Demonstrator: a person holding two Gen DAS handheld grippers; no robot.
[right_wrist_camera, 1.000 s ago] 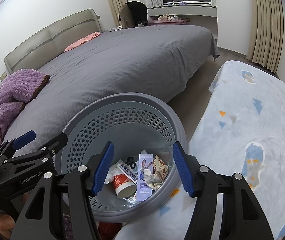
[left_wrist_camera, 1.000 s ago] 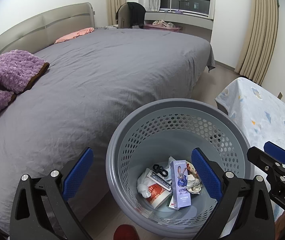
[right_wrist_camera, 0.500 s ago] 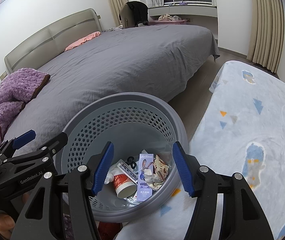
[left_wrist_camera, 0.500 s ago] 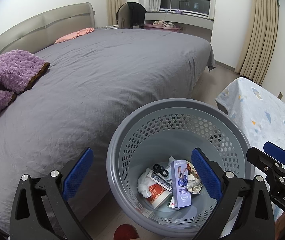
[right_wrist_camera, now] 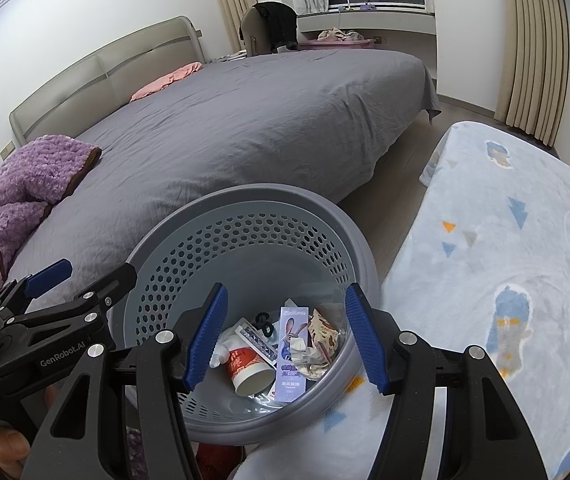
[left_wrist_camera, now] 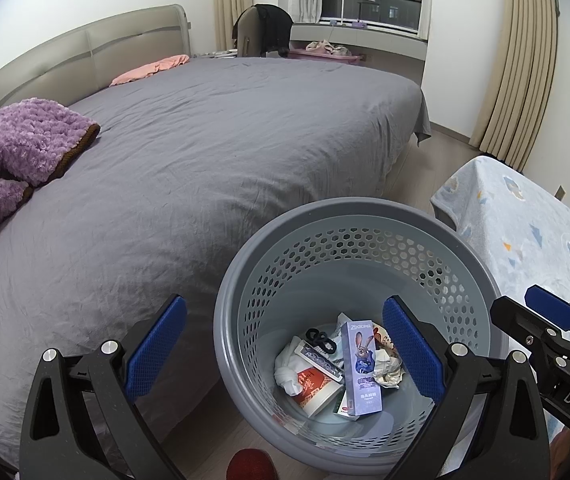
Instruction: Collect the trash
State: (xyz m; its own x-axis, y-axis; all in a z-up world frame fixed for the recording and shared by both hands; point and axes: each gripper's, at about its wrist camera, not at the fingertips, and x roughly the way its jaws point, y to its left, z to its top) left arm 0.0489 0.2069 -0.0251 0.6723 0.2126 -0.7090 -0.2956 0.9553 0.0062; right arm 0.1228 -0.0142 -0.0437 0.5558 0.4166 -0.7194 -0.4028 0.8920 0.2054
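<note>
A grey perforated basket (left_wrist_camera: 361, 220) stands on the floor between the bed and a low blanket-covered surface; it also shows in the right wrist view (right_wrist_camera: 245, 204). Inside lie a purple rabbit-print box (left_wrist_camera: 362, 364), a red and white paper cup (left_wrist_camera: 315, 390), crumpled paper (left_wrist_camera: 385, 368), a black hair tie (left_wrist_camera: 321, 338) and a white tissue (left_wrist_camera: 287, 368). My left gripper (left_wrist_camera: 283, 352) is open and empty, above the basket's near-left rim. My right gripper (right_wrist_camera: 285, 338) is open and empty, above the basket's mouth. Each gripper shows in the other's view.
A large bed with a grey sheet (left_wrist_camera: 205, 140) fills the left. A purple fuzzy blanket (left_wrist_camera: 17, 148) and a pink pillow (left_wrist_camera: 153, 68) lie on it. A light blue patterned blanket (right_wrist_camera: 505, 260) covers the surface on the right. A chair (left_wrist_camera: 261, 30) and curtains (left_wrist_camera: 517, 60) stand at the back.
</note>
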